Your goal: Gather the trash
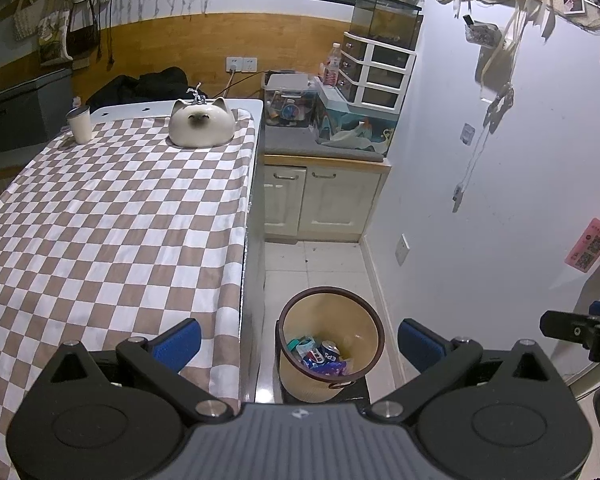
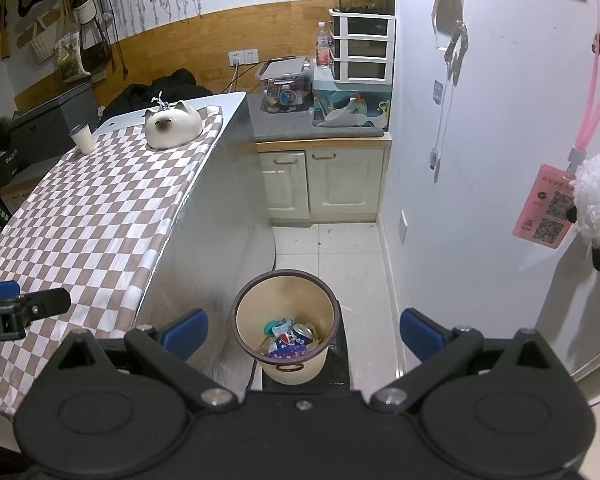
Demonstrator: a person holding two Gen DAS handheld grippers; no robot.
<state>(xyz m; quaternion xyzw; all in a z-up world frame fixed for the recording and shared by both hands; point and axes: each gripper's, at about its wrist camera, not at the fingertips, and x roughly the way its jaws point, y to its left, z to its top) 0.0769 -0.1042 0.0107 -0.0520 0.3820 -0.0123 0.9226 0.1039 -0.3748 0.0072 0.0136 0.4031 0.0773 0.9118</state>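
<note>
Trash (image 1: 320,354) lies in the bottom of a beige bin (image 1: 292,376) with a dark rim, which stands on a black mat (image 2: 342,364) on the tiled floor (image 2: 340,248), just beside the side of the counter (image 2: 220,216). Among the trash a blue soda can (image 2: 296,336) lies on its side, with a teal wrapper (image 1: 300,346) and purple packaging (image 2: 286,354) around it. The left tongs (image 1: 299,342) hang above the bin, blue pads wide apart and holding nothing; one pad sits over the checkered cloth (image 1: 112,220), the other over the floor by the wall. The right tongs (image 2: 304,332) likewise hang over the bin with their pads spread wide and nothing between them. Each camera catches the other tongs at its edge: a black arm shows at the right edge of the left view and at the left edge of the right view. The cloth, brown and white, covers the counter, which carries a white cup (image 1: 79,125) near its far left corner and a cat-faced ceramic dish (image 1: 201,122) at its far end. Beyond the counter stands a low cream cabinet (image 2: 324,180) with a grey top, bearing a clear storage box (image 2: 284,86), a water bottle (image 1: 333,65) and a white drawer unit (image 2: 362,50). A pink tag (image 2: 542,208) and a fluffy white toy (image 2: 598,200) hang on the right wall.
</note>
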